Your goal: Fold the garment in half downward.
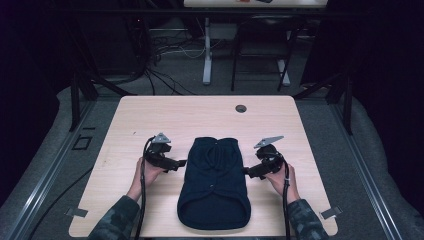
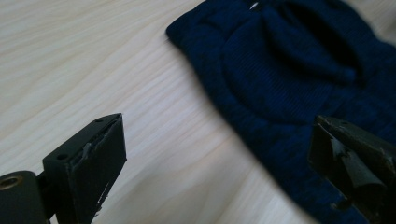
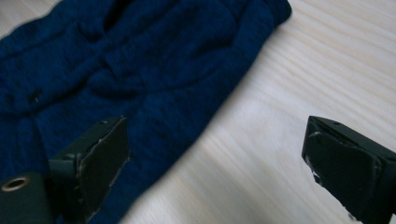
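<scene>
A dark navy knitted garment [image 1: 214,184] lies flat in the middle of the light wood table [image 1: 150,115], folded into a long shape with its rounded end toward the person. My left gripper [image 1: 179,164] sits at the garment's left edge, open, its jaws straddling the fabric border [image 2: 280,116]. At the right edge my right gripper [image 1: 248,171] is also open, one jaw over the knit [image 3: 140,70] and the other over bare wood. Neither holds anything. Each gripper is held by a hand in a camouflage sleeve [image 1: 116,220].
A small round cable hole [image 1: 241,108] sits near the table's far edge. Beyond the table stand desk legs [image 1: 207,50] and loose cables on the grey floor. Metal clips [image 1: 76,212] mark the near corners. Bare wood surrounds the garment on all sides.
</scene>
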The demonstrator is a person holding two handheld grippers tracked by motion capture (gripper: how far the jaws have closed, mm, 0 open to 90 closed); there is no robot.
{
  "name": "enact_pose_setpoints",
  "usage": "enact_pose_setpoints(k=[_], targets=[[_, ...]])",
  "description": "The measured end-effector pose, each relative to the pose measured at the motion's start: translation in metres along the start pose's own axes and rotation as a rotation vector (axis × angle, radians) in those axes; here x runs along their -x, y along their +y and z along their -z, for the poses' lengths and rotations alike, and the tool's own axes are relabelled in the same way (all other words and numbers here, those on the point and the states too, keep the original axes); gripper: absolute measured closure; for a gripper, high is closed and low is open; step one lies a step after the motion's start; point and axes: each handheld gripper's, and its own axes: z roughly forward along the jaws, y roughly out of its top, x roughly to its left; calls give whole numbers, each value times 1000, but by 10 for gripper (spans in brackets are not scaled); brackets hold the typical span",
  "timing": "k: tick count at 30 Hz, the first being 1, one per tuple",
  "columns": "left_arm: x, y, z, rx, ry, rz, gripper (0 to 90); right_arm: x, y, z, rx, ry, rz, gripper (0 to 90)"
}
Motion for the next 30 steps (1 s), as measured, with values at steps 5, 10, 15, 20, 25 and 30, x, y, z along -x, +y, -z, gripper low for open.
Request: enact_pose_setpoints(k=[5, 10, 15, 20, 25, 30], targets=[[-3, 14, -11, -21, 17, -14, 43, 1, 18, -15, -53, 19, 24, 79], [-4, 26, -22, -58, 63, -38, 37, 1, 34, -23, -68, 8, 39, 75], [-4, 39, -33, -84, 79, -44, 25, 3, 53, -31, -49, 32, 0, 87], [-7, 49, -45, -96, 73, -13, 8, 7, 70, -40, -42, -6, 8, 124], [-8, 56, -55, -122, 109, 28, 12, 10, 83, -49, -58, 8, 4, 109], [-7, 68, -66, -161, 128, 22, 12, 7, 88, -59, -89, -84, 4, 247]])
